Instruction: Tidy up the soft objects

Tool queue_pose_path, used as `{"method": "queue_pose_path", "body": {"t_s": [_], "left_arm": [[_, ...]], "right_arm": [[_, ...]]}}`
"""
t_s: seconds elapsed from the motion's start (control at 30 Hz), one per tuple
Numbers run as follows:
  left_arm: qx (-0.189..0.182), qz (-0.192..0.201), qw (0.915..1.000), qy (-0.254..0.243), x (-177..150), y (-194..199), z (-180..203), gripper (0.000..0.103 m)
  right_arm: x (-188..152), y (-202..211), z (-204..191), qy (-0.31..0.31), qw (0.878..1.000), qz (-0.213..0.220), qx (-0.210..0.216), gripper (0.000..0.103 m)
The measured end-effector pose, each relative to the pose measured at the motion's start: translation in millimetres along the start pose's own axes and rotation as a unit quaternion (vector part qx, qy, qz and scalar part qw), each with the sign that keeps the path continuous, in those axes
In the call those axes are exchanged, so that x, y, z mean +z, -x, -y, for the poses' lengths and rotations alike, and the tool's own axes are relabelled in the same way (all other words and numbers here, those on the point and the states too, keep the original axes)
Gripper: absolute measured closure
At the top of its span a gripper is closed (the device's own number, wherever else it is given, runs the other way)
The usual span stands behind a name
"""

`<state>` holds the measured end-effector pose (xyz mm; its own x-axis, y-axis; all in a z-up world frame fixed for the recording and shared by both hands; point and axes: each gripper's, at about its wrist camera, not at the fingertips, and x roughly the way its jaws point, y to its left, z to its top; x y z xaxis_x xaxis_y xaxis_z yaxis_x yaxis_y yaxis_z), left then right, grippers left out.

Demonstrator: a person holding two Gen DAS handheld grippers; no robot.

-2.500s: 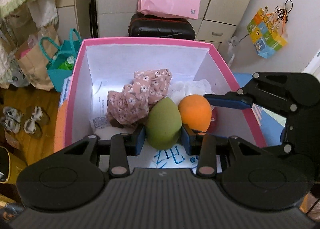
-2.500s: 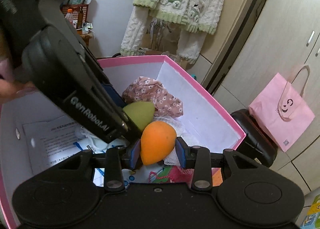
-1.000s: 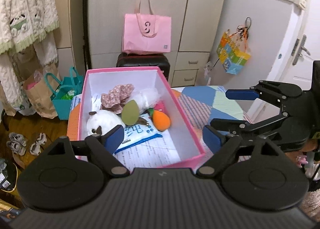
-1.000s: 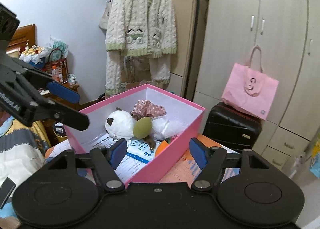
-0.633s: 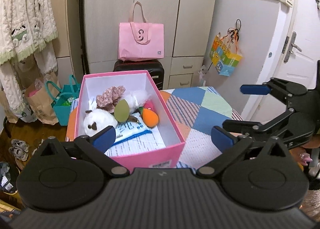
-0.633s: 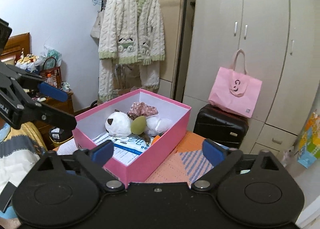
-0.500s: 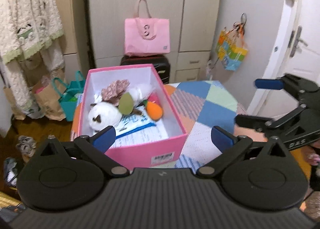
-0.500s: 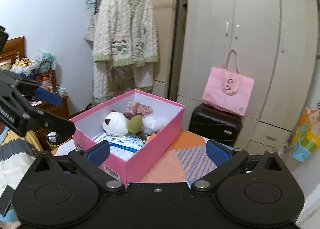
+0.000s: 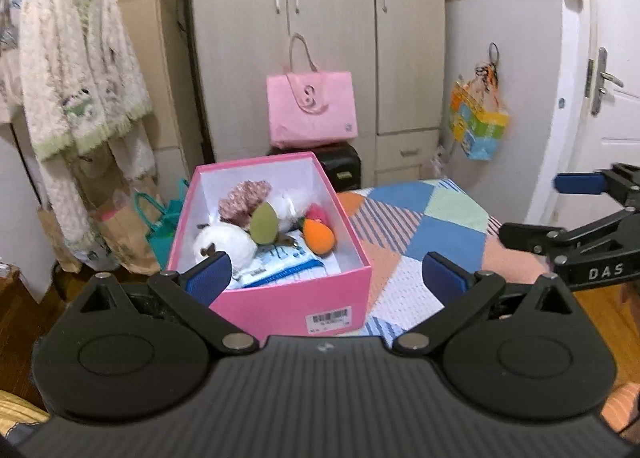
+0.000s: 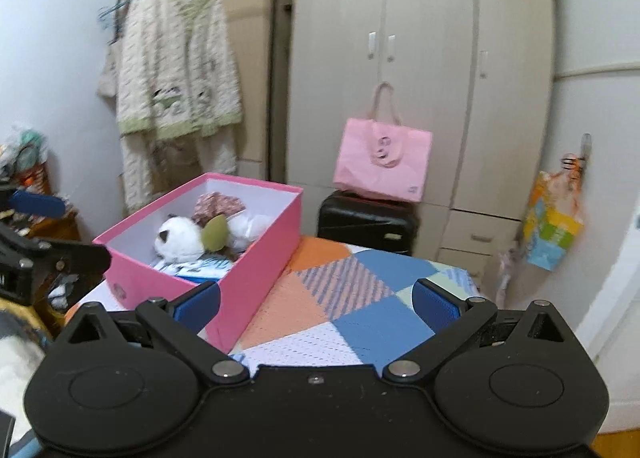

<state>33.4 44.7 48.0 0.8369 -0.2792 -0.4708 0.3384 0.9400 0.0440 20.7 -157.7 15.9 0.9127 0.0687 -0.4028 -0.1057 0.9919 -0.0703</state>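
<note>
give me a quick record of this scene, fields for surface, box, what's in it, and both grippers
surface: patchwork cloth
box: pink box, open-topped, on the cloth
contents: green egg, orange egg, white plush, floral cloth, papers
left gripper: jaws wide, nothing between them, in front of the box
right gripper: jaws wide, empty, beside the box
motion: both jaws have just been opening

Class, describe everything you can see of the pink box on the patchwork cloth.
The pink box is a lidless rectangular carton, apparently cardboard, pink outside and white inside, with a barcode label on its near end. It sits flat on the patchwork cloth. Inside lie a white plush toy, a green egg-shaped sponge, an orange one, floral fabric and printed papers.
</note>
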Motion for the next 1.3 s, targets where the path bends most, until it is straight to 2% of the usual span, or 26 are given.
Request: {"method": "queue_pose_path", "body": {"t_s": [0.1,0.2,0.33,0.47,0.6,0.87,1.3], "left_arm": [[0.015,0.015,0.9998,-0.003,-5.8,-3.3,6.4,0.0],[0.016,0.022,0.9996,0.009,-11.6,-10.7,9.3,0.0],[0.015,0.031,0.9988,0.035,-17.1,-18.2,8.6,0.0],[0.027,0.048,0.9973,0.048,-23.7,-22.0,10.0,0.0],[0.029,0.056,0.9964,0.056,-32.0,-25.4,10.8,0.0],[0.037,0.063,0.9954,0.062,-48.8,-33.6,13.8,0.0],[0.066,0.069,0.9935,0.062,-60.2,-37.5,14.3,0.0]], "right_arm": [[-5.3,5.6,0.3,-0.007,1.0,0.02,-0.021,0.0],[-8.7,9.5,2.8,-0.029,0.999,0.027,-0.02,0.0],[-13.9,7.4,3.1,-0.05,0.998,0.022,-0.02,0.0],[-21.9,4.0,-3.9,-0.048,0.998,0.018,-0.042,0.0],[-30.8,1.6,-7.3,-0.052,0.998,0.016,-0.045,0.0],[-45.2,-5.7,-4.5,-0.074,0.995,0.023,-0.07,0.0],[-51.6,-2.3,-16.4,-0.06,0.992,0.048,-0.105,0.0]]}}
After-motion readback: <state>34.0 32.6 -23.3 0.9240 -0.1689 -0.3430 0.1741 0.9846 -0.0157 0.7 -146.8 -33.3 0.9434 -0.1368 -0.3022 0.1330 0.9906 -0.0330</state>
